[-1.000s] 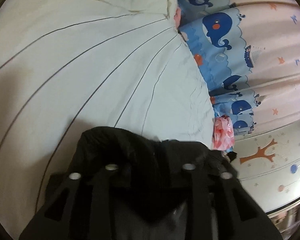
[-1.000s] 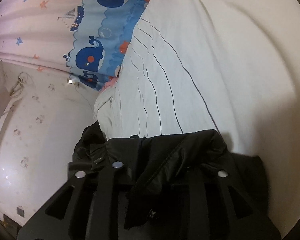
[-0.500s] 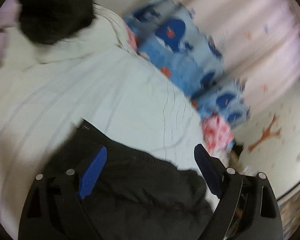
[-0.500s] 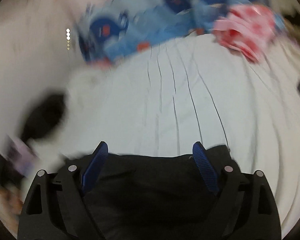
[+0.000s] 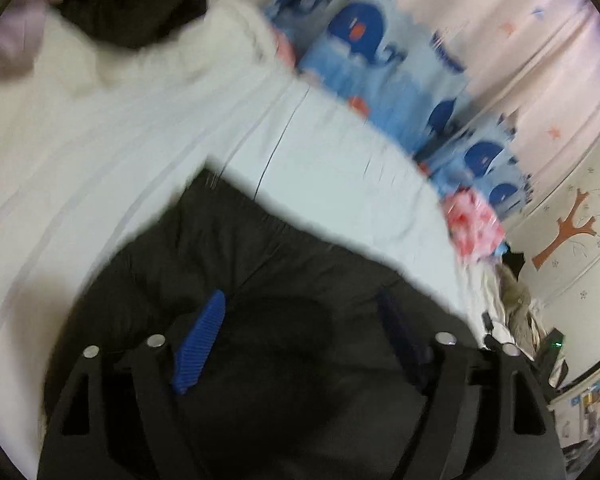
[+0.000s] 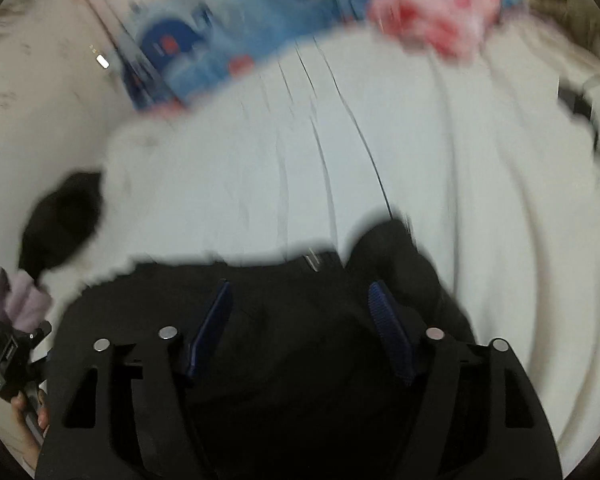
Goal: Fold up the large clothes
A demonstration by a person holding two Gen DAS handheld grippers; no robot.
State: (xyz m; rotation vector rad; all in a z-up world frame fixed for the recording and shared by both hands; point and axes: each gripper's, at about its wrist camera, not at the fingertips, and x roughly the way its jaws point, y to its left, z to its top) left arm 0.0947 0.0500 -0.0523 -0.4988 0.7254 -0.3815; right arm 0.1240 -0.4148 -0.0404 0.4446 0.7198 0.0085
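Both jaws are standing wide now where a second ago they were clamped on cloth; we are lifting clear. Left hand-held gripper (image 5: 300, 340) is gaping, empty; right hand-held gripper (image 6: 300, 324) is easing narrower, nothing pinched between its pads. Black garment (image 5: 260, 272) is lying folded on the striped white bed (image 5: 332, 172), directly below both tools. We are judging the next fold needs both edges pinched level and aligned before carrying over. No readable writing; whale-print curtain (image 5: 380, 60) only.
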